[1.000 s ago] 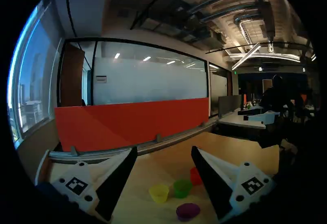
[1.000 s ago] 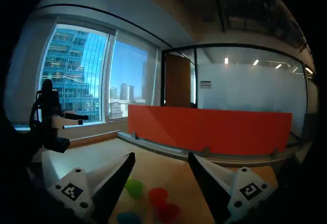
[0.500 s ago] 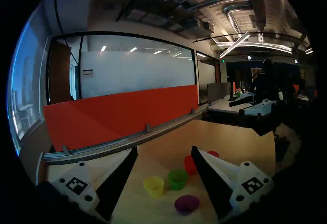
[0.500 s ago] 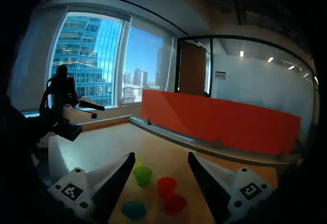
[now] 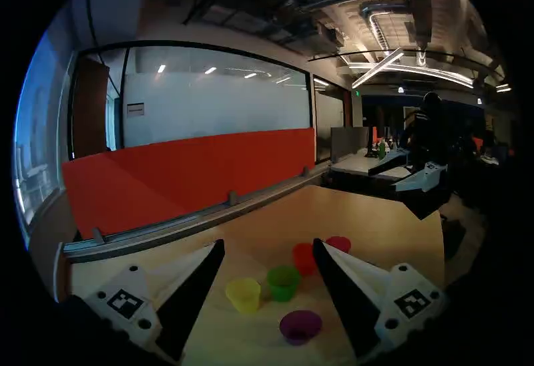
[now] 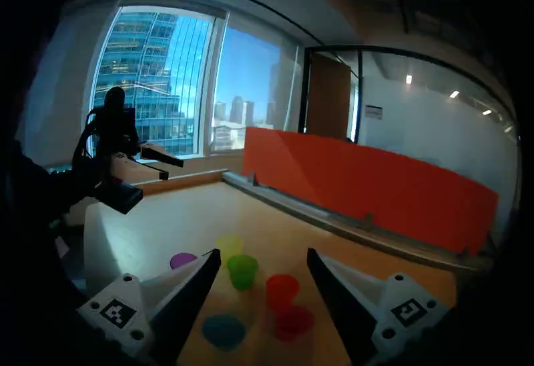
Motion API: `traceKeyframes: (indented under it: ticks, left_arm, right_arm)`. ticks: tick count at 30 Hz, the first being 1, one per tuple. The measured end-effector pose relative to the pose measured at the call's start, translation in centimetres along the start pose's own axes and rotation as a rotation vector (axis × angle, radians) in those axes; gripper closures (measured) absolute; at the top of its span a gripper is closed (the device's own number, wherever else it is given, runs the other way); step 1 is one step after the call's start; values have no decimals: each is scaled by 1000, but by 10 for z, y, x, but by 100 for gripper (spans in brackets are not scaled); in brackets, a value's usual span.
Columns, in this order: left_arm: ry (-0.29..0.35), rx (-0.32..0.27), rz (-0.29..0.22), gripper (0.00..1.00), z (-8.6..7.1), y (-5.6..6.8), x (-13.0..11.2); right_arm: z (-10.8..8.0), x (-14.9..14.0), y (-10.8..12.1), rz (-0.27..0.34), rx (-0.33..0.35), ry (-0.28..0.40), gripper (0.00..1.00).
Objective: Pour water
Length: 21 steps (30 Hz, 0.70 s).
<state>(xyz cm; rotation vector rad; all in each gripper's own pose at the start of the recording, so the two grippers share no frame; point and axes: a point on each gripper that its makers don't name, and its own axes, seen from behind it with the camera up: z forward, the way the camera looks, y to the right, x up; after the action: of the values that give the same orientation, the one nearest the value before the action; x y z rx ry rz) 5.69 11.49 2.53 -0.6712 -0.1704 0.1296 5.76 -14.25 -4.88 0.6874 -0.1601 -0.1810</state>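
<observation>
Closing on the cups (image 5: 284,282), fuller in sight than before, we hold left gripper (image 5: 268,242) and right gripper (image 6: 263,252) wide, empty: no pour begun

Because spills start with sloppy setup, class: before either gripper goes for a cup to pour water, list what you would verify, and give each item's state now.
1. Left gripper open and empty: ok.
2. Right gripper open and empty: ok.
3. Green cup, yellow cup, purple cup and red cup upright on the table: ok.
4. Water in any cup: cannot tell.
5. A cup held between either gripper's fingers: not ok, none grasped yet.
</observation>
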Motion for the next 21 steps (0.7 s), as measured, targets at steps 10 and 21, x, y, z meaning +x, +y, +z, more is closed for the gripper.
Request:
traceKeyframes:
  ticks: [10, 21]
  left_arm:
    - [-62, -28, 12, 2, 12, 6, -26]
    - [-131, -63, 15, 2, 32, 13, -56]
  right_arm:
    - [7, -33, -10, 0, 34, -63, 0]
    - [14, -66, -19, -10, 72, -125, 0]
